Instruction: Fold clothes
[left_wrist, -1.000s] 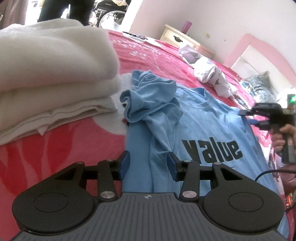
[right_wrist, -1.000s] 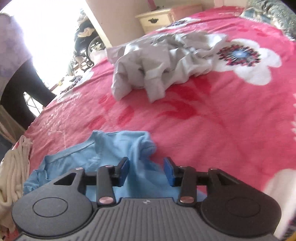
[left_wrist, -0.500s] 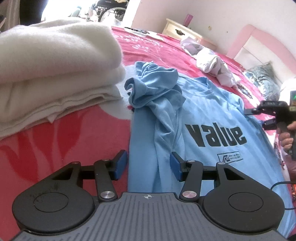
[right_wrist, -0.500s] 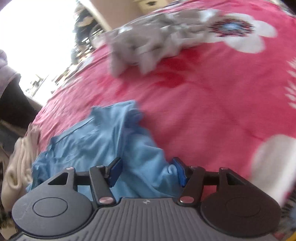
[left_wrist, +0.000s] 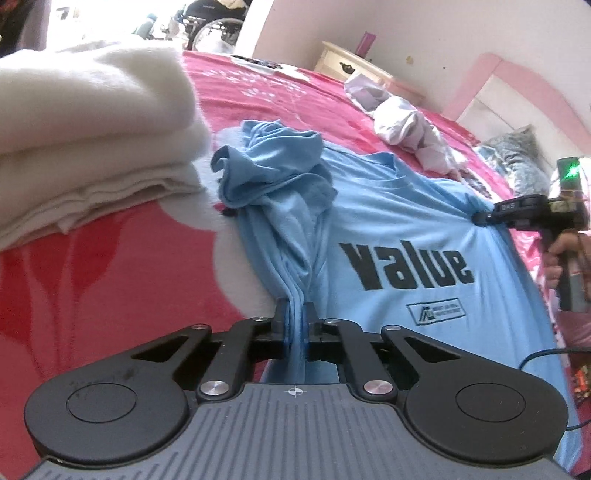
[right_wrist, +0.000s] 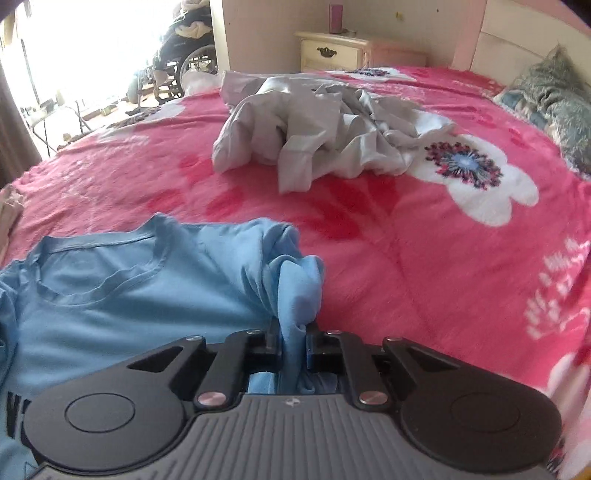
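Both grippers pinch the light-blue cotton T-shirt (left_wrist: 399, 221) on the pink floral bedspread (right_wrist: 424, 258): left gripper (left_wrist: 294, 317) fingers closed on its near-left side, right gripper (right_wrist: 293, 338) fingers closing on its right sleeve.

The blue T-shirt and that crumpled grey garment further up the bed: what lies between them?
Nothing: the right wrist view shows only bare pink floral blanket between the blue T-shirt and the grey garment.

Blue shirt's (right_wrist: 129, 295) hem beyond frame
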